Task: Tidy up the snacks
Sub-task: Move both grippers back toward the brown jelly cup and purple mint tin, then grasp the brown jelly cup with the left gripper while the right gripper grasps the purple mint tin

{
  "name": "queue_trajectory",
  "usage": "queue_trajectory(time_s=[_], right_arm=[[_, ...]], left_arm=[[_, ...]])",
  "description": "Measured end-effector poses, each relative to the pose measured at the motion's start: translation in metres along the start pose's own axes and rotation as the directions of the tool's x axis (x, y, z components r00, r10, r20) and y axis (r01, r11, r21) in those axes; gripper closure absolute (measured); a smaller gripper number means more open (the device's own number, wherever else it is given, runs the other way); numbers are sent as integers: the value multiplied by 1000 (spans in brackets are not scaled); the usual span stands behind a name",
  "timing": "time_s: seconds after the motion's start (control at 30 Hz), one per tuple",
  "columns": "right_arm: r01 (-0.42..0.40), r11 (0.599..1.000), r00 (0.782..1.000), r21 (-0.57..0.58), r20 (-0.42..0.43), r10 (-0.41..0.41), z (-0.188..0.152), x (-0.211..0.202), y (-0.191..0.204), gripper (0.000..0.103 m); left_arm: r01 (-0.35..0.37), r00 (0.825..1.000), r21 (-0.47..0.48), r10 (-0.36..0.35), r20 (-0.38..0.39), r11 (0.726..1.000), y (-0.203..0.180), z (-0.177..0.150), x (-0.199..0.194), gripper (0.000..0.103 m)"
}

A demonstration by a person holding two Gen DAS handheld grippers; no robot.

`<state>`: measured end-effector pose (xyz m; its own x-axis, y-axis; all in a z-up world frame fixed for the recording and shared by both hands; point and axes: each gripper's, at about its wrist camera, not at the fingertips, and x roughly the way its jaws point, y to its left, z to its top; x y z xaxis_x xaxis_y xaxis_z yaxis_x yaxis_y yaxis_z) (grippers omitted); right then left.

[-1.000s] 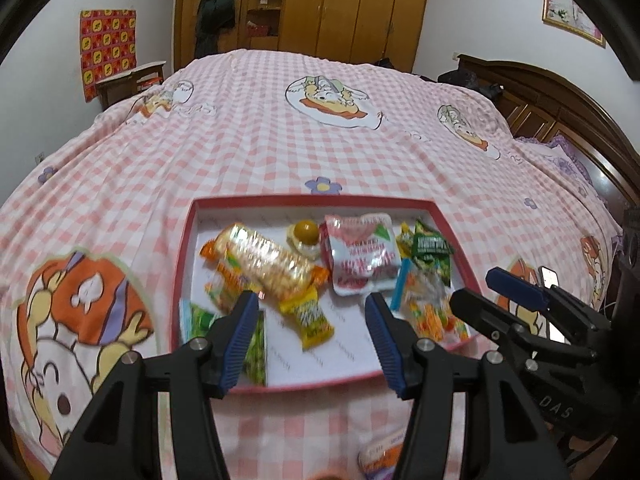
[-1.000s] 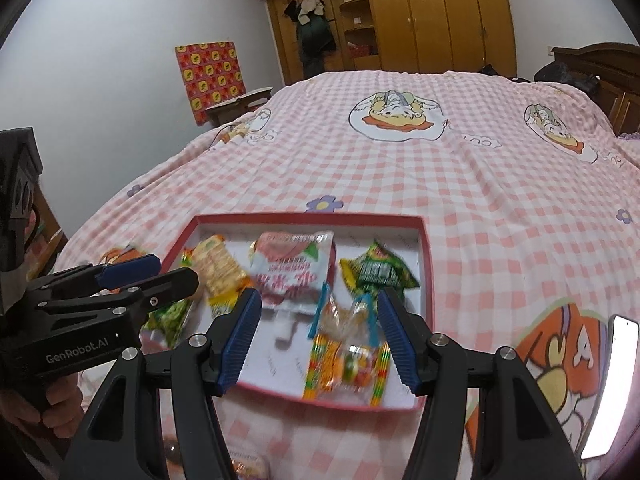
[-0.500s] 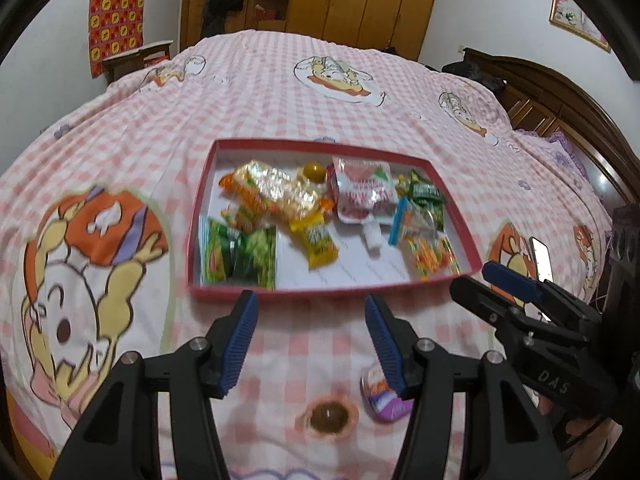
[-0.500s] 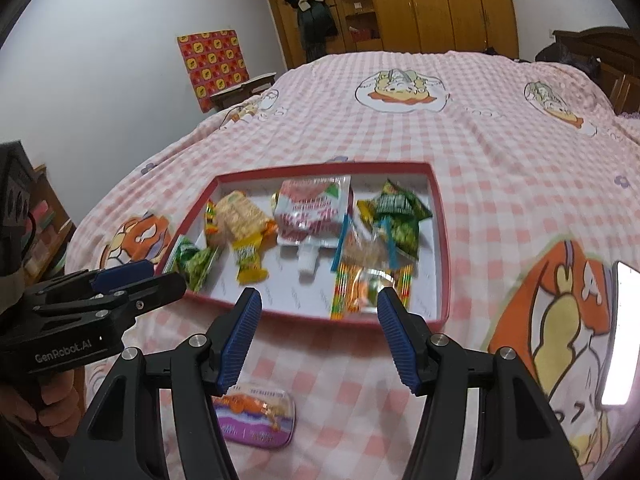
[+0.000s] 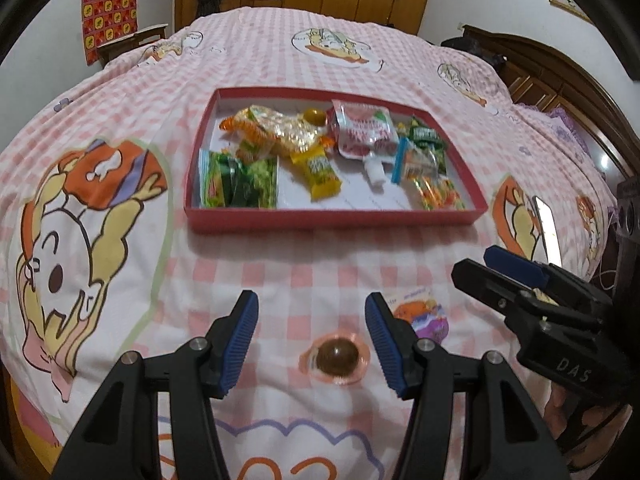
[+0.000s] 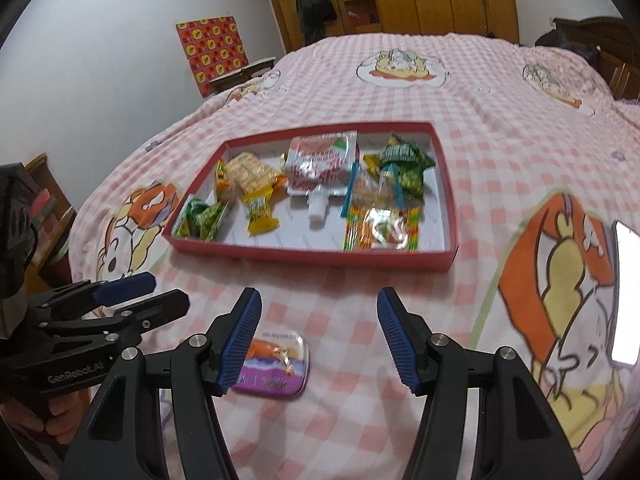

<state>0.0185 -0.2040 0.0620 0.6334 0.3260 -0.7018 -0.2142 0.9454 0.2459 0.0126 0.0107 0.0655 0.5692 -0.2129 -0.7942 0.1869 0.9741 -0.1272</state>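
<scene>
Since most of the snacks already sit inside the red tray (image 5: 332,220), upper-middle of both frames, what's left to sort imo is the two loose bits on the bed (image 5: 280,56) in front of it. Tray is parked flat on the pink check cover w/ its long side facing the cameras, so anything picked up only needs a short hop over the near wall.

Left tongs (image 5: 311,344) are apart and hold nothing, angled down at the bed. Round brown candy (image 5: 335,356) in its clear wrapper lies low-center of the left view, right btwn the two blue pads but not touched. Looks lined up on purpose, jaws straddling it so a squeeze would catch it.

Right tongs (image 6: 318,338) are apart too, nothing in them. Purple flat pack (image 6: 276,364) w/ the orange picture sits lower-left of center in the right view, partly tucked behind the left blue pad (image 6: 240,340), so it's off to one side of the gap rather than centered. Prob needs a small shift toward the pack before closing.

Pack and candy lie near each other, both well short of the tray. Soft bedding = things may sink or slide when pinched, the flat pack esp. Phone-ish shiny slab (image 6: 625,292) at right edge isn't part of this afaict.
</scene>
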Motion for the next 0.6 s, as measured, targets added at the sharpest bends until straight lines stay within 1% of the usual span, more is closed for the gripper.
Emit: queue_trajectory(time_s=[0.1,0.37,0.6], right_arm=[[-10,1000,1000,3,-16,10,-4,2,3,41],[1,1000,999,-7,-35,-1,-10,6,6,41],[12,1000,999,9,-44,-12,-11,7,1,41]], left_arm=[[1,1000,11,-1,-11,1000,-1,-7,1,44],[17,999,31,-15,-52,999,-6,-20,12,44],[22,999,54,-19,-49,998,-10,-26,18,45]])
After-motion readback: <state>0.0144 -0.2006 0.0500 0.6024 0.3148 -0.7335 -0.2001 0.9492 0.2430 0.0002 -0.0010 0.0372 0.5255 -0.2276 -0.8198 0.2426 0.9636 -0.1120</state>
